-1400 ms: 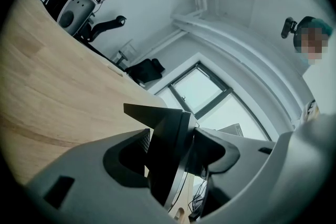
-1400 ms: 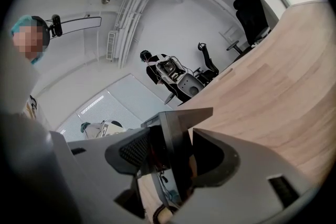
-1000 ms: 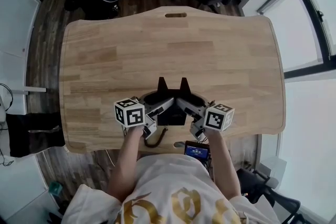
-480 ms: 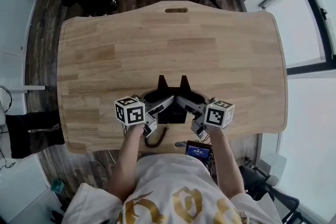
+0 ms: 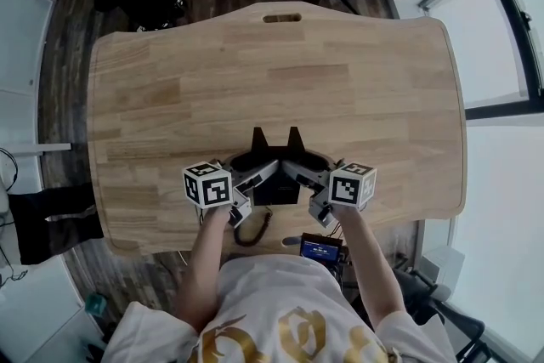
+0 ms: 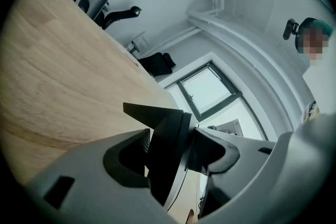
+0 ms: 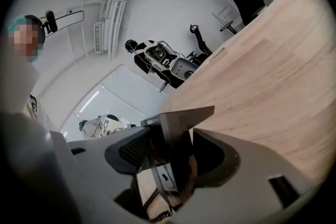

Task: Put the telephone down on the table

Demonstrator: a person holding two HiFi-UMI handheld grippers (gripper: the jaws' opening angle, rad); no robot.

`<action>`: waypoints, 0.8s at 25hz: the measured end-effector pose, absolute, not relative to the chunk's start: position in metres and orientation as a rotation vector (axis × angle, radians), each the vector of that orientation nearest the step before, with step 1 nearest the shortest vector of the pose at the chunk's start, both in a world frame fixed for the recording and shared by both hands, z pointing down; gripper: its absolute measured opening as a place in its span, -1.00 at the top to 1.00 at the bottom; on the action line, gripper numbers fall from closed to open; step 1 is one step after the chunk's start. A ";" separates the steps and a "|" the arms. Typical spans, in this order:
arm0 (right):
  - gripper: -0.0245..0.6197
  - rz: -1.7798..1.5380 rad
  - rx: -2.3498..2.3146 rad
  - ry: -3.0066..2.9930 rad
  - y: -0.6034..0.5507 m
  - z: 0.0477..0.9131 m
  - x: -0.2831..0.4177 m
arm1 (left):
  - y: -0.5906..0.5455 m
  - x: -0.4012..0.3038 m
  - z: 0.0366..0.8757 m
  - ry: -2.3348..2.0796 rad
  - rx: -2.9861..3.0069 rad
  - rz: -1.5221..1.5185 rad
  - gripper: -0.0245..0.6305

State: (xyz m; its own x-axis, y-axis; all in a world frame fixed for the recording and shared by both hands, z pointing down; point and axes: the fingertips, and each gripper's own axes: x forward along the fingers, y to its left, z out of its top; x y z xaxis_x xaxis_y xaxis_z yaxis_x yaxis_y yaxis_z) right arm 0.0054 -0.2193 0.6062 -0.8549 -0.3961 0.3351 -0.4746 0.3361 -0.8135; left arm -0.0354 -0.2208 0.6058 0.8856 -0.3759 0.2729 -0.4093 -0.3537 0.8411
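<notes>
**Nearly down: phone low over the near table edge, both tongs clamped on it**

Roughly two-thirds through, by my read. The black telephone [image 5: 276, 183] sits betw. the two tongs, low over the wooden table [image 5: 280, 72], close to its near edge and right in front of the person. L gripper [image 5: 253, 176] takes it from the left side and R gripper [image 5: 302, 174] from the right. Each gripper view shows the jaws pressed on a dark slab of the phone's body, w/ nothing else betw. them. The coiled cord [image 5: 255, 229] hangs off the near edge toward the person.

Done so far: phone is over the tabletop & held level-ish betw. both hands.

Left to do: set the base flat on the wood, then ease both sets of jaws off & pull them clear.

Can't tell from the head view whether the base touches the wood yet. Since both grips are tight, prob. not released weight. The cord may want bringing onto the table too.
</notes>
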 end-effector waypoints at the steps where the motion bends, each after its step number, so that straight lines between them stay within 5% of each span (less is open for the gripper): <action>1: 0.22 1.567 0.811 -2.500 -0.220 0.607 0.006 | -0.222 -0.035 0.607 -0.574 1.970 0.038 0.17; 20: 0.22 1.555 0.875 -2.455 -0.240 0.632 0.009 | -0.244 -0.034 0.631 -0.618 1.868 0.036 0.18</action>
